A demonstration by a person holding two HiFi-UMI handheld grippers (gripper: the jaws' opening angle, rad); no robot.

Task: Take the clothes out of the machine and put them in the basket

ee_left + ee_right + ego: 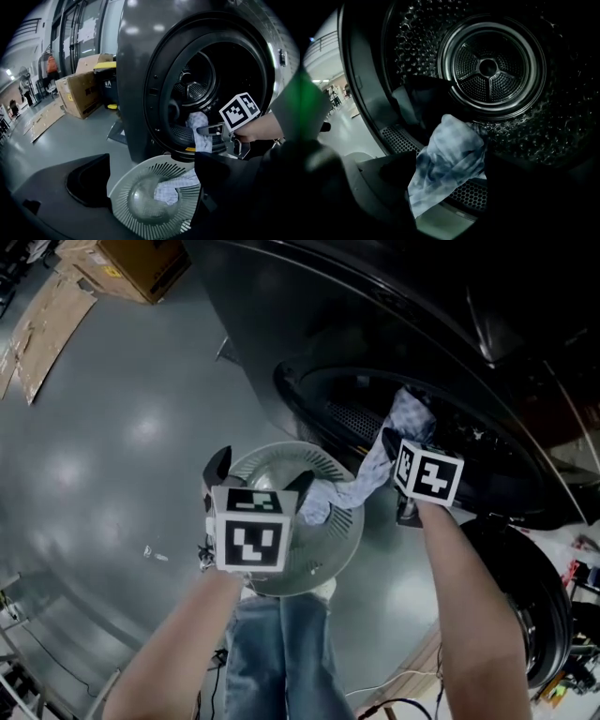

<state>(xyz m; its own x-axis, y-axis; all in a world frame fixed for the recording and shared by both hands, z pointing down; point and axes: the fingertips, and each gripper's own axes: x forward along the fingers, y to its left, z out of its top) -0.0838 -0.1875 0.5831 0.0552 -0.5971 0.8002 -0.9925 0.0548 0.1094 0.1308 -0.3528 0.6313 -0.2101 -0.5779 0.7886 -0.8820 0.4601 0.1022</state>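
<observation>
i find the left gripper (262, 472) with jaws wide apart and nothing clamped, the white slatted basket (339, 549) showing between them, below. the right gripper (445, 178) is at the machine (281, 324) opening, its jaws also wide, with the blue-and-white cloth (370, 474) between them but not visibly pinched. the cloth trails from the door lip into the basket, and a dark garment (424, 101) lies in the drum (490, 70).
</observation>
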